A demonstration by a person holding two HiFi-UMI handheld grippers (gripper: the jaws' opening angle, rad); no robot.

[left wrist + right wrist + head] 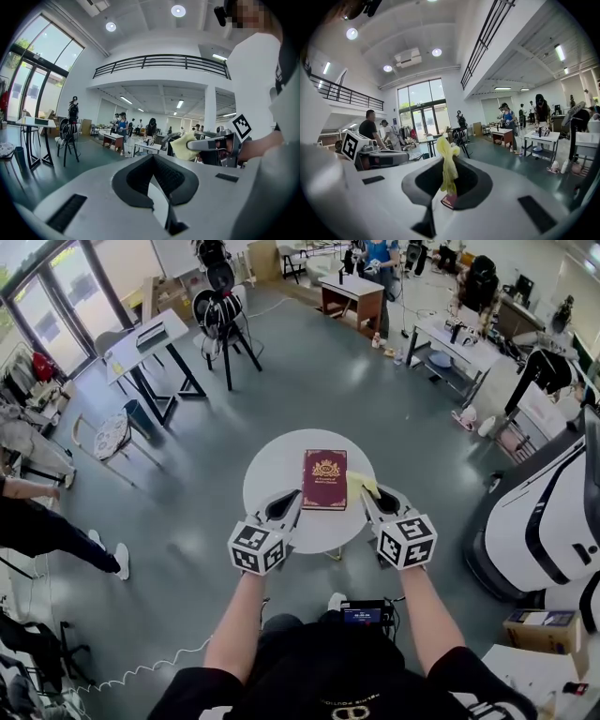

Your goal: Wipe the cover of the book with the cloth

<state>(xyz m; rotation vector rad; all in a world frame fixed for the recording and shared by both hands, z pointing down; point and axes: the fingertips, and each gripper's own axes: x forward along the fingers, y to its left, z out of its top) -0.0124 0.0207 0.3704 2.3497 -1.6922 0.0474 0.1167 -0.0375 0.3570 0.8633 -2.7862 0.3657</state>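
In closed right claw [447,190]: yellow cloth [449,161]

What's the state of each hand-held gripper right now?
Left hand-held gripper: closed, nothing between the jaws.
Right hand-held gripper: closed on the yellow cloth.

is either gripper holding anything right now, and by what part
The right gripper holds the yellow cloth, jaws shut on a bunched part, the rest poking past the tips. The left gripper is shut and empty.
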